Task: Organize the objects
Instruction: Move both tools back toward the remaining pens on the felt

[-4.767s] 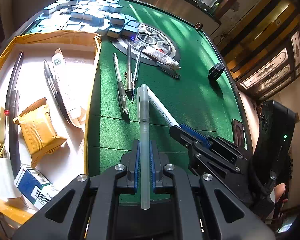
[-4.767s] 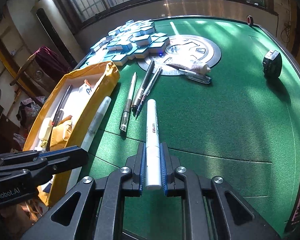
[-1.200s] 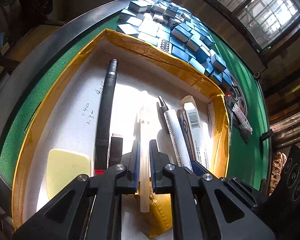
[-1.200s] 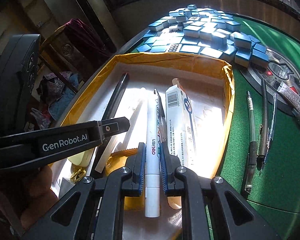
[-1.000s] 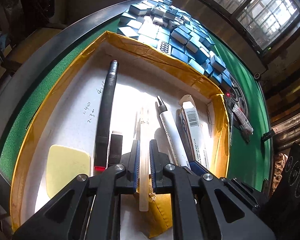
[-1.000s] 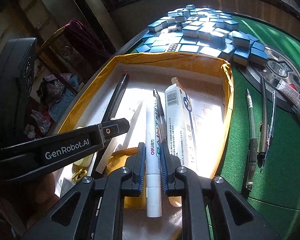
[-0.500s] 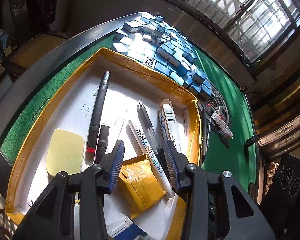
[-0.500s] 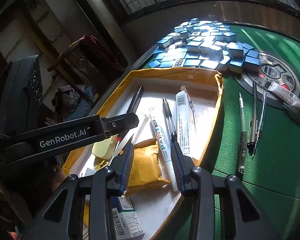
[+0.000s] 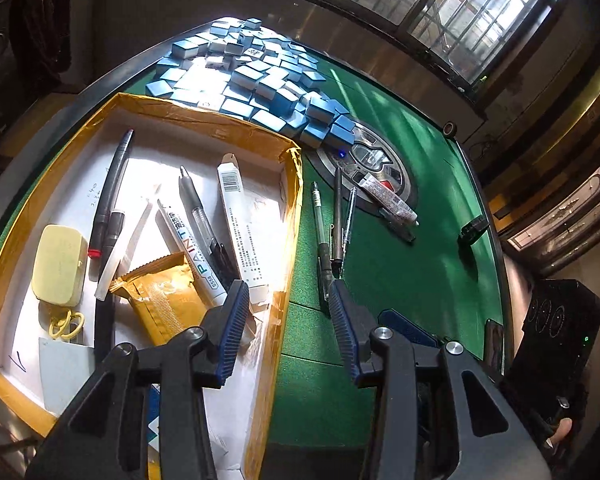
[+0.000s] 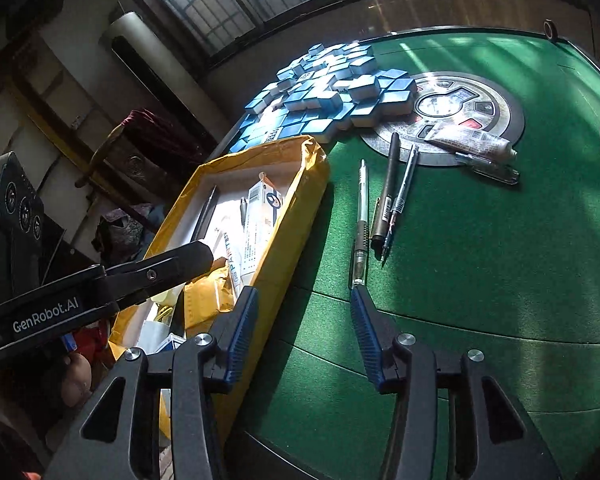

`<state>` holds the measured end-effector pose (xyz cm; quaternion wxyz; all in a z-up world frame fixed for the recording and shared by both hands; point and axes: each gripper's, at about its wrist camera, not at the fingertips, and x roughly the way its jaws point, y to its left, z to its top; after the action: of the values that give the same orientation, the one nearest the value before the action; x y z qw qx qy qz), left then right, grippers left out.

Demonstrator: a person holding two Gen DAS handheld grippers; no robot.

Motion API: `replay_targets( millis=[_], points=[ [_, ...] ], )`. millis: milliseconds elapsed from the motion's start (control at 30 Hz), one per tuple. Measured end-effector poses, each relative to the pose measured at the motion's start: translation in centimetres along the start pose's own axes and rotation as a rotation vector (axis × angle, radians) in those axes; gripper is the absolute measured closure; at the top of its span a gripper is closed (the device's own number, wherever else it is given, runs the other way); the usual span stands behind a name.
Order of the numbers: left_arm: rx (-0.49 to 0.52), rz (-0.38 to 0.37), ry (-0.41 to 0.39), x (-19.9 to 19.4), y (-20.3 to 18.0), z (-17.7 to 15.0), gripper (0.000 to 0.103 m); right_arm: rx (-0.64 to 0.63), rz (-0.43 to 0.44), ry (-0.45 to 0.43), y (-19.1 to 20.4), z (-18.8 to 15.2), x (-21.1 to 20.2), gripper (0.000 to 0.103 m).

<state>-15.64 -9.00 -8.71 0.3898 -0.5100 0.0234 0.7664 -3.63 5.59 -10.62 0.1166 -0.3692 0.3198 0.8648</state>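
Note:
A yellow-edged cardboard box [image 9: 204, 120] [image 10: 300, 208] holds a white paint marker [image 9: 190, 246], a clear frosted pen [image 9: 130, 238], a black pen [image 9: 204, 220], a white tube box [image 9: 240, 224] and a gold packet [image 9: 164, 300]. Three pens [image 9: 334, 224] [image 10: 380, 208] lie on the green felt to the right of the box. My left gripper [image 9: 286, 300] is open and empty over the box's right wall. My right gripper [image 10: 302, 308] is open and empty above the felt beside the box; the left gripper's finger [image 10: 148, 276] shows at its left.
A pile of blue mahjong tiles [image 9: 256, 80] [image 10: 328, 88] lies behind the box. A round centre panel [image 10: 452, 112] carries a tube [image 10: 468, 140] and another pen [image 10: 488, 170]. A black object [image 9: 474, 230] sits at the right. A pale yellow case [image 9: 60, 264] lies in the box.
Both grippers opened and dropped the frosted pen and the paint marker into the box. Both have since pulled back and swung right toward the felt.

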Motion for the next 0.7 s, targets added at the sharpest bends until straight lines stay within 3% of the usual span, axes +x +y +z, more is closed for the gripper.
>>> replay_targets(
  millis=[333, 700],
  points=[
    [0.095, 0.018, 0.059, 1.6, -4.4, -1.9, 0.064, 0.094, -0.052, 0.017, -4.3, -0.9, -0.9, 0.059],
    [0.130, 0.045, 0.102, 2.9, -5.5, -2.9, 0.064, 0.174, -0.136, 0.029, -7.4, -1.5, -1.3, 0.059]
  ],
)
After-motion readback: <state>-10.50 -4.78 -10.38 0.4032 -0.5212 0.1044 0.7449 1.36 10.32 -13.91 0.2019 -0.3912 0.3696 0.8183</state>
